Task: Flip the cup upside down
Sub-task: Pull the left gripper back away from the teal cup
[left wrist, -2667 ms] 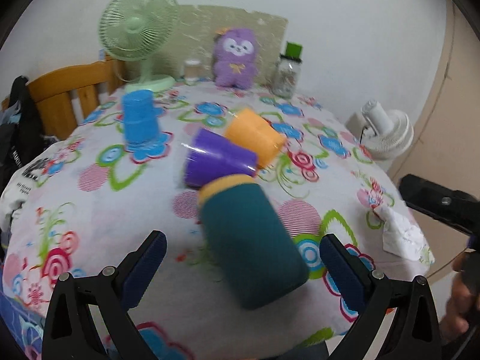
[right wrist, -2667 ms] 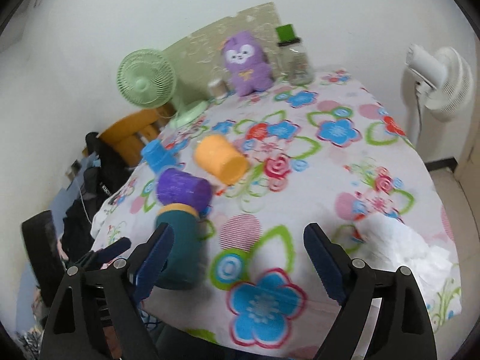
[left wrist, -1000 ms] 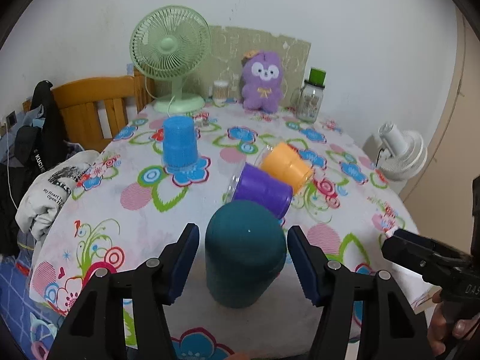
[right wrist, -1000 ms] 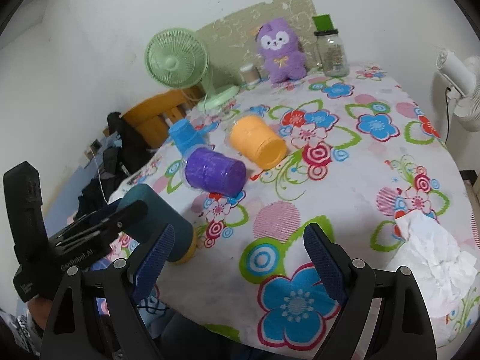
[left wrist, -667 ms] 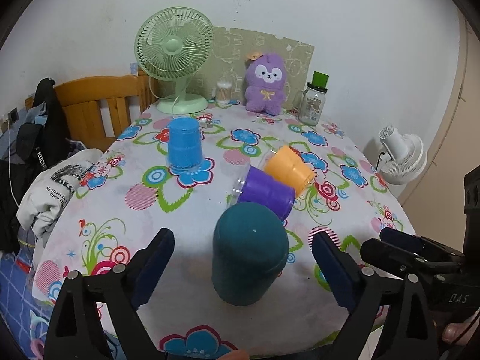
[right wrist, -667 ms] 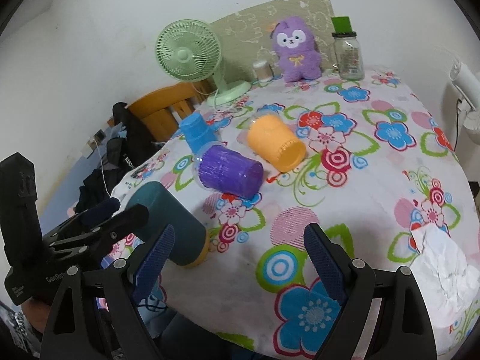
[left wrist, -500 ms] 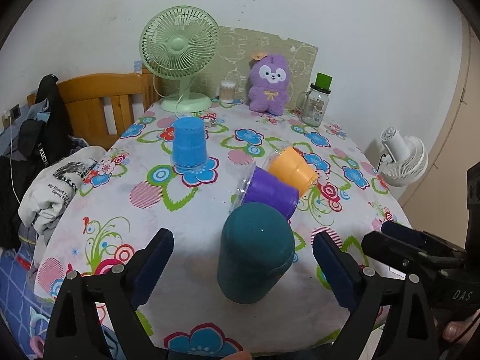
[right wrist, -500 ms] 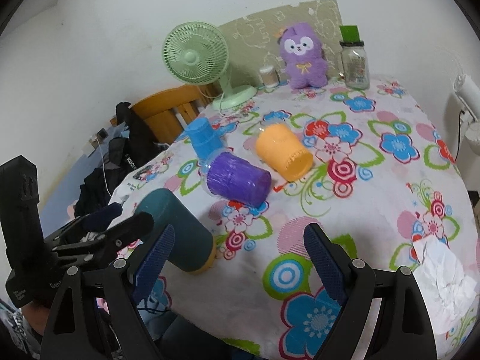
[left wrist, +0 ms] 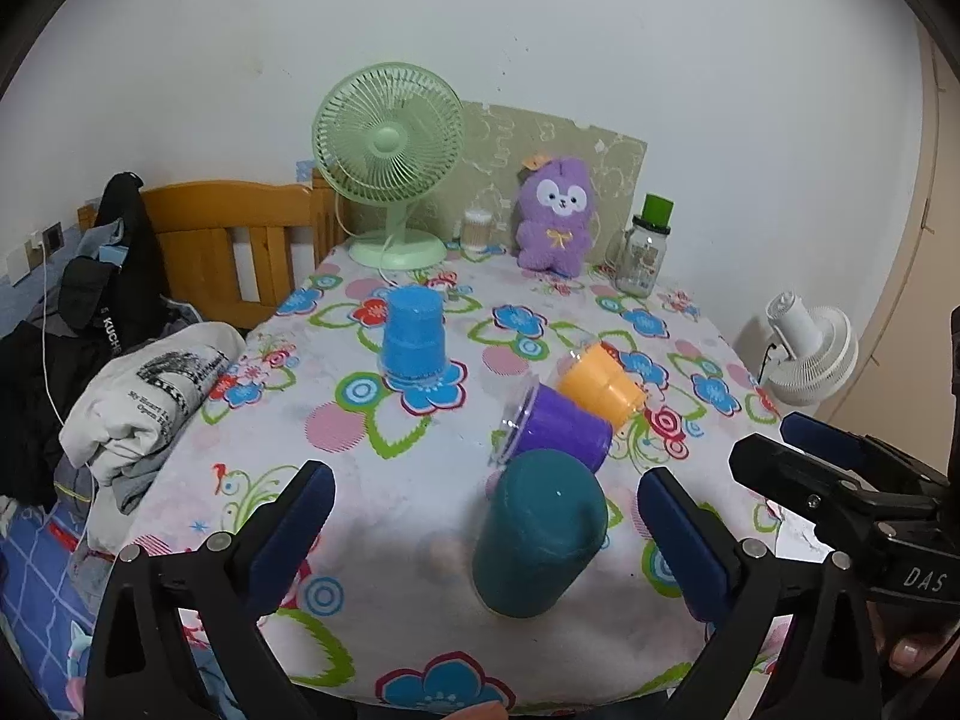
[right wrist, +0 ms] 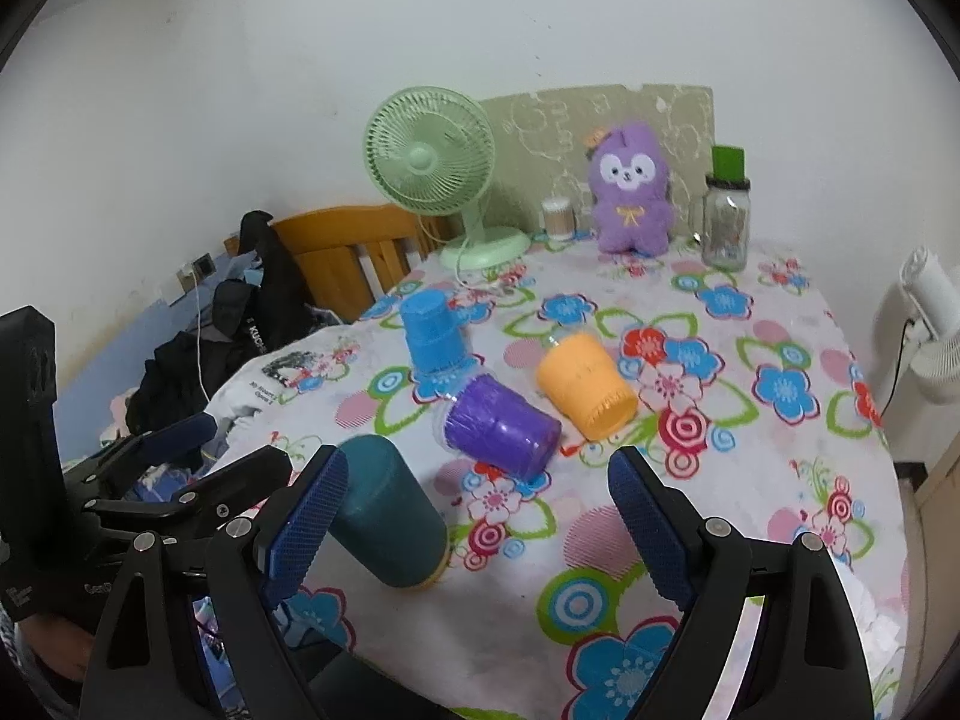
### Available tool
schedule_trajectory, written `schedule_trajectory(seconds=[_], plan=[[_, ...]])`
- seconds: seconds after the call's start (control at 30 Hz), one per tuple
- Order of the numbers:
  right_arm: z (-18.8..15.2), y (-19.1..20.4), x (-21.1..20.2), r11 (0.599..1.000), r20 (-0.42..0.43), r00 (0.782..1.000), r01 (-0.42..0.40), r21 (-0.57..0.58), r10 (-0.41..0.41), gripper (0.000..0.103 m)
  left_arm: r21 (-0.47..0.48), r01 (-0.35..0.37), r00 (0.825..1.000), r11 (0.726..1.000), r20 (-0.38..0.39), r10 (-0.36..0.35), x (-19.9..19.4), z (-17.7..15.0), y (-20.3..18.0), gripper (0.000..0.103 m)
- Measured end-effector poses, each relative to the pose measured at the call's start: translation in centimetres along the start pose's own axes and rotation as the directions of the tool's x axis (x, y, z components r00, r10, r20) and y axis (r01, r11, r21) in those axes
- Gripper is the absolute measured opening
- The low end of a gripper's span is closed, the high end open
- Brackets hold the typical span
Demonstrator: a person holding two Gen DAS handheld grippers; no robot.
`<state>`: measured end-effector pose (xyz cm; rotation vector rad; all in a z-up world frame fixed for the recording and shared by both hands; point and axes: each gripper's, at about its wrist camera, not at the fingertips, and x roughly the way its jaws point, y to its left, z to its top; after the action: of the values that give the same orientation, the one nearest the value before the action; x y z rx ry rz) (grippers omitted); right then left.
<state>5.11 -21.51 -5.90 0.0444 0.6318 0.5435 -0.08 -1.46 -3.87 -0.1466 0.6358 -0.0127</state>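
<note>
i see the teal cup (left wrist: 538,531) standing mouth down near the front edge of the bench (left wrist: 384,540), low centre of the left view, free of both claws. my left claw (left wrist: 487,531) hangs wide, pads well off its sides; my right claw (right wrist: 477,534) is wide too, holding nothing. just behind the teal cup lie the purple cup (left wrist: 558,429) and orange cup (left wrist: 600,384) on their sides, touching; the blue cup (left wrist: 413,330) stands inverted further back.

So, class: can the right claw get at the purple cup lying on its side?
Probably yes. The right claw is open, and the purple cup lies just ahead with bare cloth between; the orange cup sits close beside it.
</note>
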Motion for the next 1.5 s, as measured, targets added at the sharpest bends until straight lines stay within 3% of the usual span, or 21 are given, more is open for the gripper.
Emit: schedule_trajectory(seconds=[0.63,0.73,1.5], plan=[[1.9,4.1,-2.5,0.994,0.109,0.994,-0.018,-0.110,0.030,0.094,-0.010,-0.042,0.993,0.999,0.109,0.043,-3.6,1.6,1.9,0.103],[2.0,4.5,-3.0,0.993,0.127,0.992,-0.008,-0.120,0.023,0.099,-0.008,-0.042,0.991,0.999,0.124,0.043,-4.1,1.8,1.9,0.103],[3.7,6.5,-7.3,0.985,0.285,0.958,0.010,-0.170,0.039,0.103,0.006,-0.049,0.969,0.999,0.244,0.046,-7.7,3.5,1.7,0.103]])
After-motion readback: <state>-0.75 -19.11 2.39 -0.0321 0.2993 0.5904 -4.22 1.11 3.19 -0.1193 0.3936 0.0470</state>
